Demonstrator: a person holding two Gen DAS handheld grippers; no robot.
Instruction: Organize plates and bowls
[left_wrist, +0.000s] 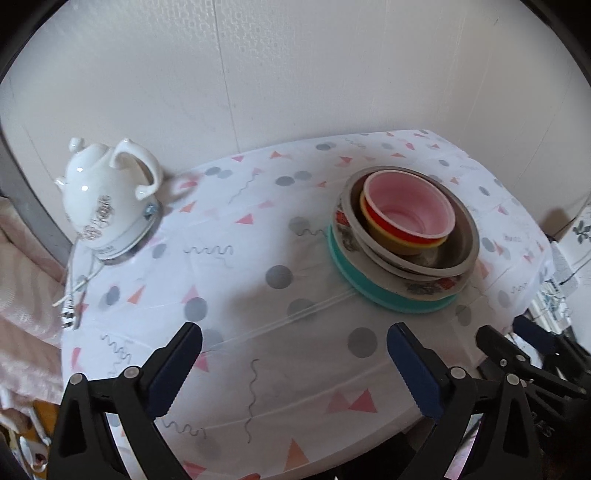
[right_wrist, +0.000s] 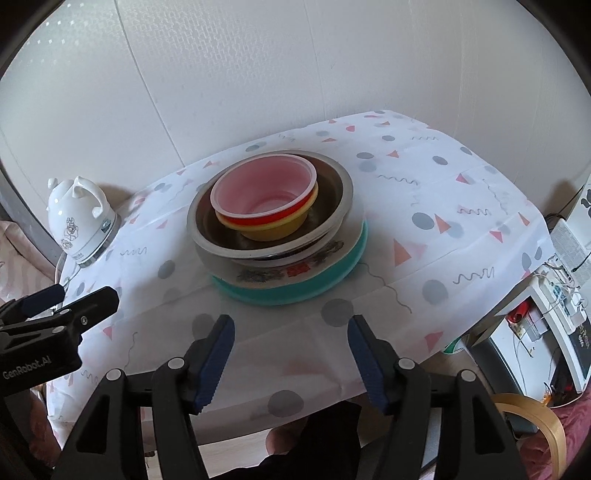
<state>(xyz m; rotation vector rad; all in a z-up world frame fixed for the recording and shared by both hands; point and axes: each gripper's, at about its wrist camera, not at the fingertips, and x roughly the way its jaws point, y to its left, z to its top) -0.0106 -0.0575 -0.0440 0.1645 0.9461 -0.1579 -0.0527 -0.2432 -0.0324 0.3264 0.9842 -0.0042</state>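
Note:
One stack of dishes stands on the table. A teal plate (left_wrist: 369, 291) (right_wrist: 280, 297) is at the bottom, with a floral plate (left_wrist: 345, 225) (right_wrist: 295, 272) on it. Above sits a steel bowl (left_wrist: 467, 251) (right_wrist: 199, 225) holding a yellow bowl (left_wrist: 380, 236) (right_wrist: 273, 232), a red one and a pink bowl (left_wrist: 406, 210) (right_wrist: 266, 192) on top. My left gripper (left_wrist: 295, 332) (right_wrist: 74, 295) hangs open over bare cloth, near and left of the stack. My right gripper (right_wrist: 291, 321) (left_wrist: 511, 332) is open just in front of the stack, with nothing between its fingers.
A white ceramic kettle (left_wrist: 103, 199) (right_wrist: 74, 218) on its base stands at the table's back left, its cord and plug (left_wrist: 70, 306) trailing over the left edge. The patterned tablecloth (left_wrist: 258, 258) covers the table. White appliances (right_wrist: 569, 251) and a wooden hoop (right_wrist: 535, 413) sit off the right side.

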